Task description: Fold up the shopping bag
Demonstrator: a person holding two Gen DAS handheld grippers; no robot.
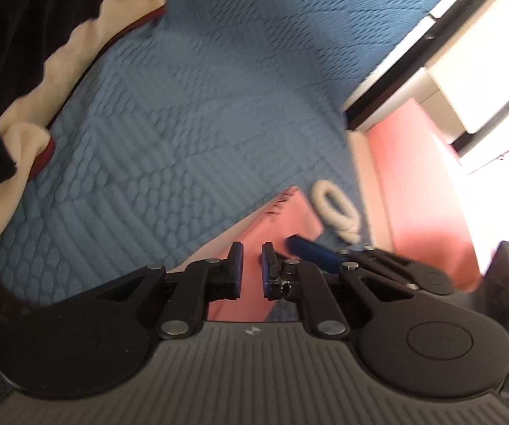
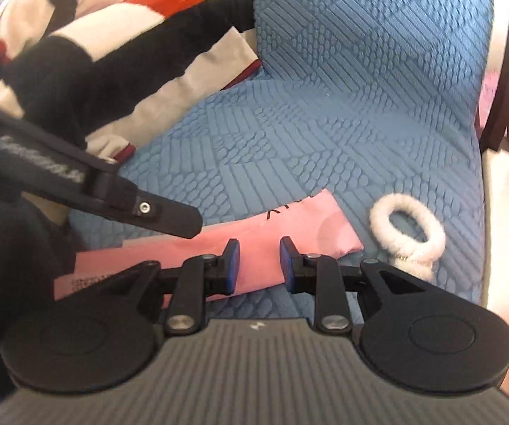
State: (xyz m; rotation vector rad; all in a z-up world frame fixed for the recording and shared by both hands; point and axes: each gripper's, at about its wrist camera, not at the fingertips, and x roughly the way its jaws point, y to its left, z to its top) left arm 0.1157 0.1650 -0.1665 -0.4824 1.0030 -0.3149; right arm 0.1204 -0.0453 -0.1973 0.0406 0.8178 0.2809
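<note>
The pink bag point(image 2: 282, 226) lies as a narrow strip on the blue sofa seat point(image 2: 290, 141), beside the white loop point(image 2: 410, 226), so the right gripper point(image 2: 259, 262), jaws open astride it, can fold it, while the left gripper point(image 1: 252, 269) hovers nearly closed, holding nothing.

Folded shopping bag point(image 2: 254, 244) flat on sofa seat point(image 2: 290, 148). Fluffy loop point(image 2: 410, 226) at bag's 3 o'clock, apart. Striped blanket point(image 2: 113, 71) at 10 o'clock.

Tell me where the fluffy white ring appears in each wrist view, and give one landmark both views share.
Left wrist view: the fluffy white ring lies right of centre on the blue textured cover, just right of the pink shopping bag.
Right wrist view: it lies at lower right, right of the bag's end.
Shared landmark: the pink bag's end nearest the ring.
</note>
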